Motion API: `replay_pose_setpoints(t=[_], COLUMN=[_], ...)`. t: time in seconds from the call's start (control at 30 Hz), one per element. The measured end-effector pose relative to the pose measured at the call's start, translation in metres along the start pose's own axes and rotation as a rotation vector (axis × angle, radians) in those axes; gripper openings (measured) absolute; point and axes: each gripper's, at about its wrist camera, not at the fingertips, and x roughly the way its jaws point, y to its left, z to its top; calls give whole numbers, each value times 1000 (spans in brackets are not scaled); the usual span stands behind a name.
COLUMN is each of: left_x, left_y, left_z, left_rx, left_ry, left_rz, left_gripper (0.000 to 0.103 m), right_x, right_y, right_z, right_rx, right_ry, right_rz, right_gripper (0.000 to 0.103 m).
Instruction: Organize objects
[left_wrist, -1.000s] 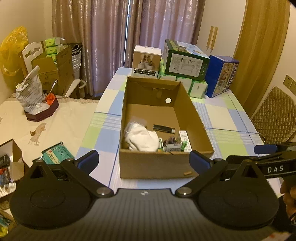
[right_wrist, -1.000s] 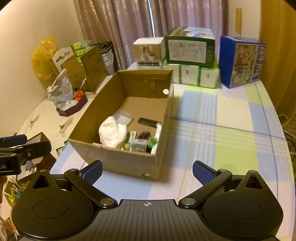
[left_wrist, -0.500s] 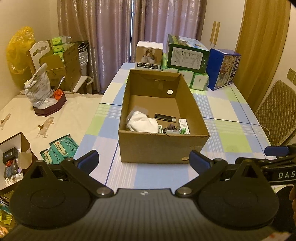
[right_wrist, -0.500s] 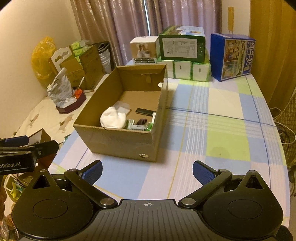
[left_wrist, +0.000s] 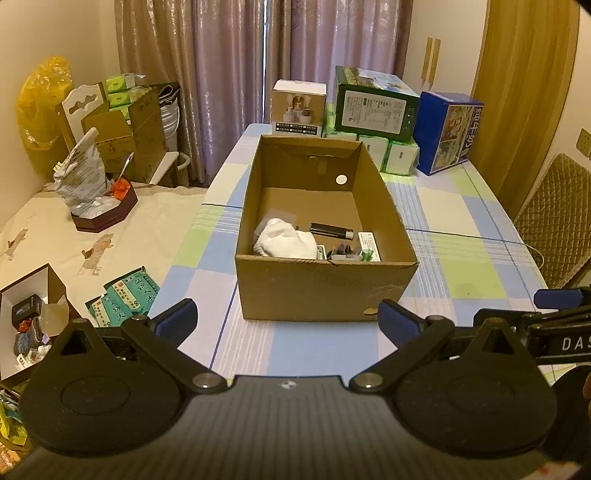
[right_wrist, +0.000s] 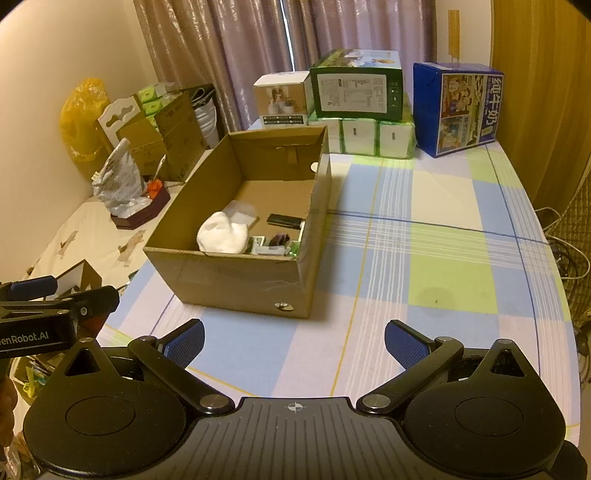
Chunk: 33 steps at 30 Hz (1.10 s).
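Meanwhile, an open brown cardboard box stands on a table covered with a blue, green and white checked cloth. Both hand-held grippers hover short of it, near the table's front edge. The left gripper, at the box's six o'clock, has its blue-padded fingers spread wide and holds nothing. The right gripper, at about the box's five o'clock, is likewise released and empty, its fingers well apart above bare cloth.

Inside the box, gathered toward the near wall, lie a crumpled white cloth, a slim black bar-shaped object with a pale tip, a white and green packet against the right wall, and a few small items too cluttered to tell apart. A clear plastic bag lies behind the white cloth.

At the box's twelve o'clock, along the table's far edge, stand a white carton printed with a picture, a dark green carton stacked on green and white packs, and, at one o'clock, a blue carton with bright printing.

At nine o'clock, off the table, a second surface under a cream cloth bears a dark red tray with a crinkled silver bag. Mauve curtains hang behind.
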Motion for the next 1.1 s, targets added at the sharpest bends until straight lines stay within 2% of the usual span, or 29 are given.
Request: replay_pose_setpoints(t=[1.1], left_x=[5], left_y=[-4], left_z=[-6], left_rx=[22], left_ry=[21], left_rz=[1], left_gripper=[102], right_x=[3], right_y=[-5], right_z=[-3], right_rx=[14], right_ry=[4], right_rz=[-18], right_gripper=[101])
